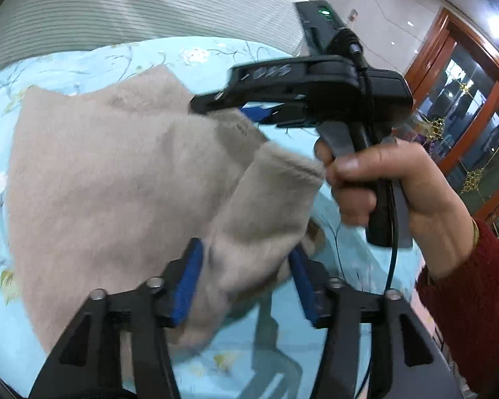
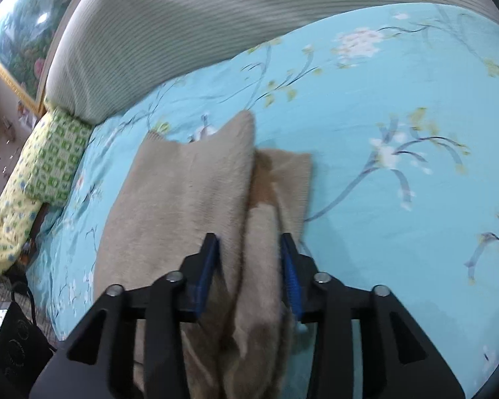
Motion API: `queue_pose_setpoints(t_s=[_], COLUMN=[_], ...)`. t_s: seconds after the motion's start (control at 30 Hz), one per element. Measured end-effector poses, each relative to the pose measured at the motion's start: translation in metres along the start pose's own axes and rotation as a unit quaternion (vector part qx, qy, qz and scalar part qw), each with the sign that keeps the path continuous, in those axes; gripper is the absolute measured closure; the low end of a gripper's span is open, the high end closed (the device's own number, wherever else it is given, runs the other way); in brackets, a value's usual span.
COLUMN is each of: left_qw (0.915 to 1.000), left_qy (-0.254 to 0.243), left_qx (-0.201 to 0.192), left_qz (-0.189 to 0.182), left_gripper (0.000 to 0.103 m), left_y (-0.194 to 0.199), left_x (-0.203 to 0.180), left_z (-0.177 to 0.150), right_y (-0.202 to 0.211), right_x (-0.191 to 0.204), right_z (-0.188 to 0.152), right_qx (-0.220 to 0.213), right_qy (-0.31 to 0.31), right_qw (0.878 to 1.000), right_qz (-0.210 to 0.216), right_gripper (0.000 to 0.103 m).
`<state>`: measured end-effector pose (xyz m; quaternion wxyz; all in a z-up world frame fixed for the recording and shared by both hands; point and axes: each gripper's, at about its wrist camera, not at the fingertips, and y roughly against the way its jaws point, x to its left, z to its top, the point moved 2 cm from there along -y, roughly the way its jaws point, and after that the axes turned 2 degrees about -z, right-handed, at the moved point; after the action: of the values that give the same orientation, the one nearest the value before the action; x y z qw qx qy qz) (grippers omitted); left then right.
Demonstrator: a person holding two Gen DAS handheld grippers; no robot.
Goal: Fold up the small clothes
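Left wrist view: left gripper point(image 1: 246, 282) and right gripper point(image 1: 249, 111) both clamp the beige knit garment point(image 1: 109, 179), lifted over the floral bedsheet point(image 1: 83, 56); its free bulk hangs toward the headboard side.

Floral bedsheet point(image 2: 399, 99), striped headboard point(image 2: 183, 26), green quilt point(image 2: 53, 163), perhaps a painting point(image 2: 23, 33).
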<state>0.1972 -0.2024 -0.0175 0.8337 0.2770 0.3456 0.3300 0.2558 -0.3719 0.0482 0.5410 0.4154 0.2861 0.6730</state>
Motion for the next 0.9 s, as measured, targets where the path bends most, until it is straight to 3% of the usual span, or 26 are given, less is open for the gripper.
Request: queue_pose_setpoints(t_s=[0.17,0.33,0.37,0.4,0.43,0.53,0.6,0.7,0.8,0.9], left_qw=[0.9997,0.9951,0.9931,0.9916,0.9898,0.9878,0.9870,0.9869,0.9876,0.9875], left_qy=[0.021,0.082,0.096,0.107,0.119,0.129,0.136,0.139,0.133,0.134], left_qx=[-0.012,-0.043,-0.048,-0.046,-0.043,-0.036,-0.024,-0.010,-0.008,-0.015], left_qz=[-0.002,0.036,0.048,0.057,0.066,0.078,0.082,0.080,0.083,0.082], left_gripper=[0.045,0.042,0.042,0.042,0.042,0.042,0.042,0.042,0.042,0.041], left_y=[0.040,0.082,0.089,0.090,0.091,0.092,0.084,0.081,0.078,0.078], left_x=[0.017,0.051,0.061,0.070,0.080,0.090,0.097,0.102,0.103,0.105], left_z=[-0.017,-0.030,-0.032,-0.034,-0.035,-0.044,-0.049,-0.056,-0.052,-0.041], right_y=[0.001,-0.021,-0.025,-0.027,-0.024,0.005,0.004,-0.004,0.020,0.042], right_x=[0.001,0.013,0.015,0.017,0.022,0.034,0.024,-0.014,-0.031,-0.017], right_z=[0.006,0.015,0.016,0.017,0.019,0.016,0.010,-0.006,-0.020,-0.026], right_qx=[-0.001,0.014,0.015,0.014,0.000,-0.079,-0.071,-0.023,-0.043,-0.059], right_qy=[-0.018,-0.001,0.000,0.006,0.018,0.042,0.016,-0.043,-0.072,-0.046], right_qw=[0.999,0.999,0.999,1.000,1.000,0.996,0.997,0.997,0.996,0.997], right_qz=[0.033,0.033,0.030,0.025,0.015,0.021,-0.014,-0.054,-0.041,-0.014], right_gripper=[0.052,0.053,0.057,0.081,0.089,0.089,0.085,0.071,0.071,0.071])
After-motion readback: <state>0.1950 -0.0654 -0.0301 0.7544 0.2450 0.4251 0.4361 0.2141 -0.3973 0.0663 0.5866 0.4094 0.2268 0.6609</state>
